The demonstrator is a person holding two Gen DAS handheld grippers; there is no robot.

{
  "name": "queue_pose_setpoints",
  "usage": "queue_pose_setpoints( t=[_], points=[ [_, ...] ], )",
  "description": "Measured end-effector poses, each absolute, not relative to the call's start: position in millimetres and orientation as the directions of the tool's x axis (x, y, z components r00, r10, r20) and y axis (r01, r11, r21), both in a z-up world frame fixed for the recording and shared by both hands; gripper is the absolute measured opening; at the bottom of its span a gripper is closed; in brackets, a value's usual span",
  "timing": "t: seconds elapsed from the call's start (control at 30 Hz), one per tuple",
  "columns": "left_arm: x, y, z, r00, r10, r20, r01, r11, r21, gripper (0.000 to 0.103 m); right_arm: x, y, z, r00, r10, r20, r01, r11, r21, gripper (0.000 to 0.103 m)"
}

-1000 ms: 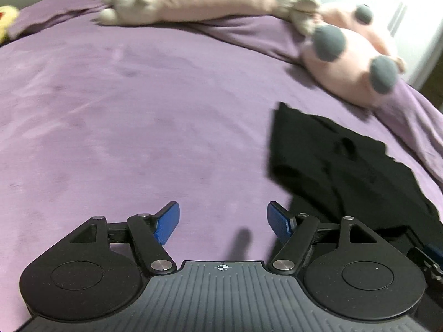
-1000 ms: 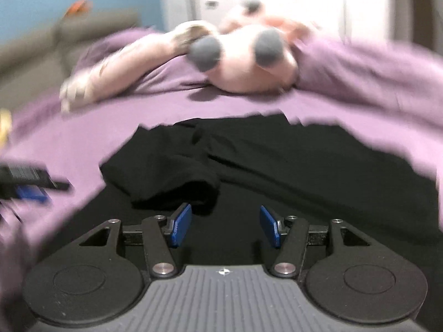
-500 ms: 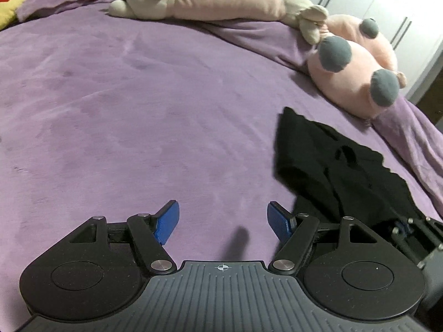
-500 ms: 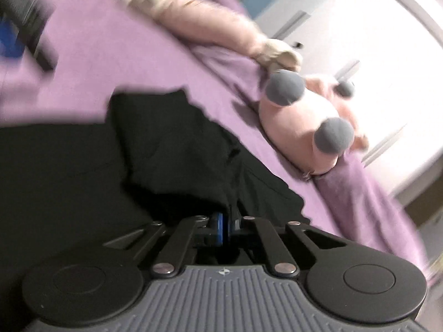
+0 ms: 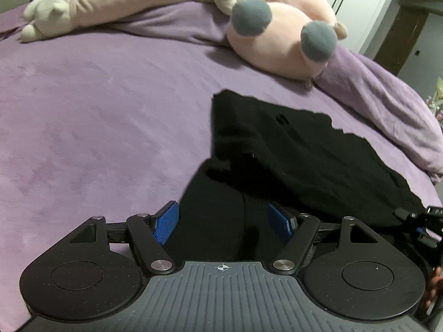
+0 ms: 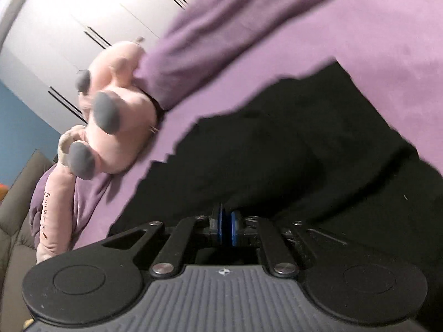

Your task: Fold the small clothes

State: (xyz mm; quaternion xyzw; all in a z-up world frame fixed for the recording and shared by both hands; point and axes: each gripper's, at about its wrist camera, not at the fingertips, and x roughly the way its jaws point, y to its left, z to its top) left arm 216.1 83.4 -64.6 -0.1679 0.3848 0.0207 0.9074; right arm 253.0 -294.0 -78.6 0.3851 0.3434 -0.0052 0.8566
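A small black garment (image 5: 304, 160) lies rumpled on the purple bedspread (image 5: 97, 124), with one part folded over itself. My left gripper (image 5: 224, 221) hovers open over the garment's near left edge, black cloth showing between its blue pads (image 5: 166, 222) without touching them. In the right wrist view the same garment (image 6: 277, 152) fills the middle. My right gripper (image 6: 227, 228) has its blue pads nearly together, pinching a thin fold of the black cloth, and its jaws are opening slightly. Part of the right gripper (image 5: 426, 221) shows at the left wrist view's right edge.
A pink plush toy with grey pads (image 5: 279, 36) and a long pale plush (image 5: 105, 2) lie at the back of the bed. A bunched purple blanket (image 5: 387, 105) lies to the right. White wardrobe doors (image 6: 83, 13) stand behind, with a grey sofa (image 6: 16, 193) at the side.
My left gripper has moved right, from bare bedspread to over the garment's edge. My right gripper went from open to pinching the black cloth, and its view has tilted strongly.
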Motion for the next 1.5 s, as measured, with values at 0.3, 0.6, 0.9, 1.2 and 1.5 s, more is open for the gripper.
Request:
queue_pose_setpoints(
  t=[0.3,0.6,0.9,1.2,1.5],
  points=[
    [239,73,-68,0.700,-0.045,-0.713,-0.148,0.967,-0.205,0.079,254,-320,-96,0.796,0.255,-0.549,0.312,0.605,0.733,0.012],
    [268,57,-74,0.680,0.001,-0.733,-0.139,0.982,-0.127,0.079,280,-328,-24,0.902,0.352,-0.250,0.062,0.468,0.881,0.003],
    [283,63,-79,0.685,0.059,-0.727,-0.200,0.974,-0.109,0.079,268,-365,-42,0.854,0.226,-0.469,0.217,0.664,0.716,0.004],
    [287,82,-74,0.679,0.084,-0.729,-0.273,0.951,-0.145,0.079,260,-378,-78,0.769,0.211,-0.604,0.300,0.715,0.632,0.017],
    [285,81,-73,0.672,0.093,-0.734,-0.271,0.954,-0.127,0.079,255,-375,-71,0.801,0.226,-0.555,0.235,0.733,0.638,0.005]
  ],
)
